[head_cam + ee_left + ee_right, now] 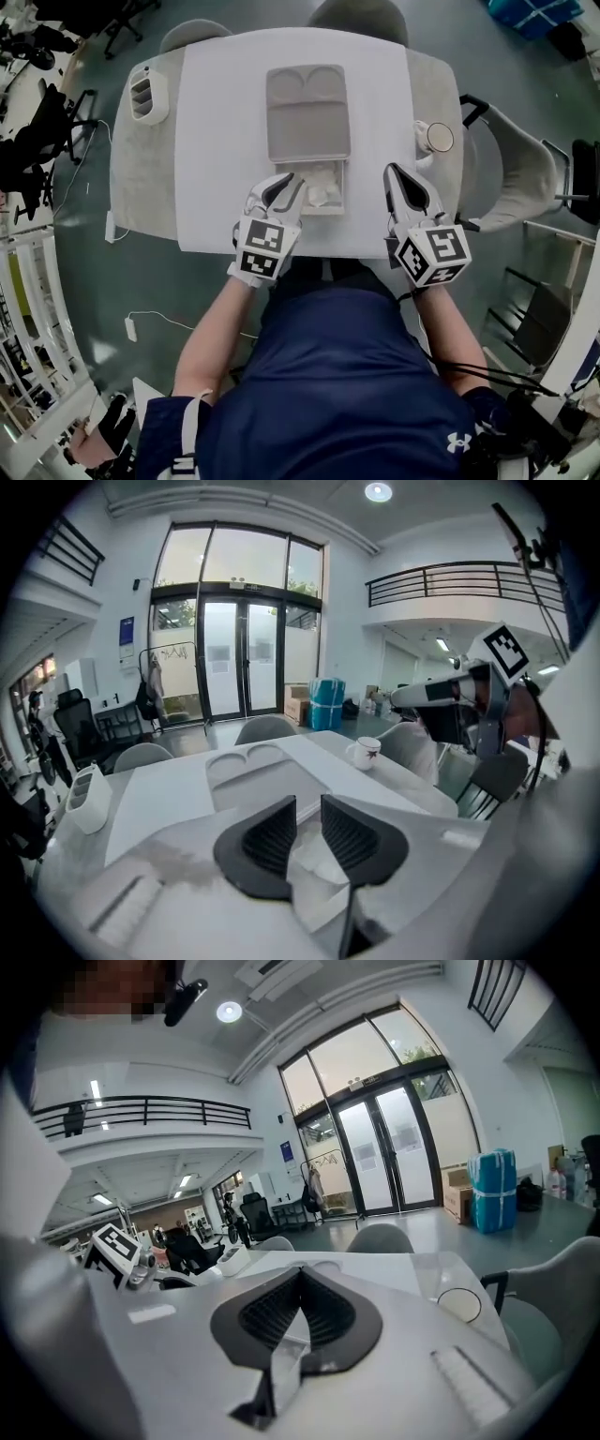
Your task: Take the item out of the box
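Left gripper (289, 186), jaws parted, over the open grey moulded box (309, 122): the crumpled white wrapped item (323, 192) inside looks light and soft, so pinch a raised fold; right gripper (394, 178) beside the box, clenched on nothing.

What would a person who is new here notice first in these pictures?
The two grippers with marker cubes stand out: the left gripper, jaws apart, hangs over the open box near the person, and the right gripper, jaws together, is to its right. Beyond the box lies a grey tray on the white mat; a mug stands right of the mat.
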The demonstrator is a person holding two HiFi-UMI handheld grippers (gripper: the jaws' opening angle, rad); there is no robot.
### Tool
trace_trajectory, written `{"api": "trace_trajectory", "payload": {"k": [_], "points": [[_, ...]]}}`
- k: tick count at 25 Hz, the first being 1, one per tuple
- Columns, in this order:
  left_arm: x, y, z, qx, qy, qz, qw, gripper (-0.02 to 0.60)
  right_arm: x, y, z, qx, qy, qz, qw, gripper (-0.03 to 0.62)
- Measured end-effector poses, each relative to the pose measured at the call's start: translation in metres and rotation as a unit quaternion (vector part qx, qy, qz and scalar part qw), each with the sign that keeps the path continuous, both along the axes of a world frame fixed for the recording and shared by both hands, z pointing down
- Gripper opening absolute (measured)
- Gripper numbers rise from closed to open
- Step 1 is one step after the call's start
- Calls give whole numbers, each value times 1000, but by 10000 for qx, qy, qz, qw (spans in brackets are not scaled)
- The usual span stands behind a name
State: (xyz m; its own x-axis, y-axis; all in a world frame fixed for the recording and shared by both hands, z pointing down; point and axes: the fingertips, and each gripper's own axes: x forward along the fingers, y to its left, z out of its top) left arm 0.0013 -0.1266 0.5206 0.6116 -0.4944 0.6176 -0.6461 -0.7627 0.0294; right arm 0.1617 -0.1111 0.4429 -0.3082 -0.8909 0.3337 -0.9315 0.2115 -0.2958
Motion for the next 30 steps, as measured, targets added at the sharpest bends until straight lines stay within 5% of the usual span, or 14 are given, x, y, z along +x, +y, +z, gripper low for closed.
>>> {"api": "trace_trajectory", "payload": {"k": [19,30], "points": [[35,20,114,-1244,-875,1005,9833,92,28,19,65,-714,-209,690,9948,3],[36,35,157,-1664,-1580,1421,9629,92,32,27,94,-1000,-322,808,9912,3]]}}
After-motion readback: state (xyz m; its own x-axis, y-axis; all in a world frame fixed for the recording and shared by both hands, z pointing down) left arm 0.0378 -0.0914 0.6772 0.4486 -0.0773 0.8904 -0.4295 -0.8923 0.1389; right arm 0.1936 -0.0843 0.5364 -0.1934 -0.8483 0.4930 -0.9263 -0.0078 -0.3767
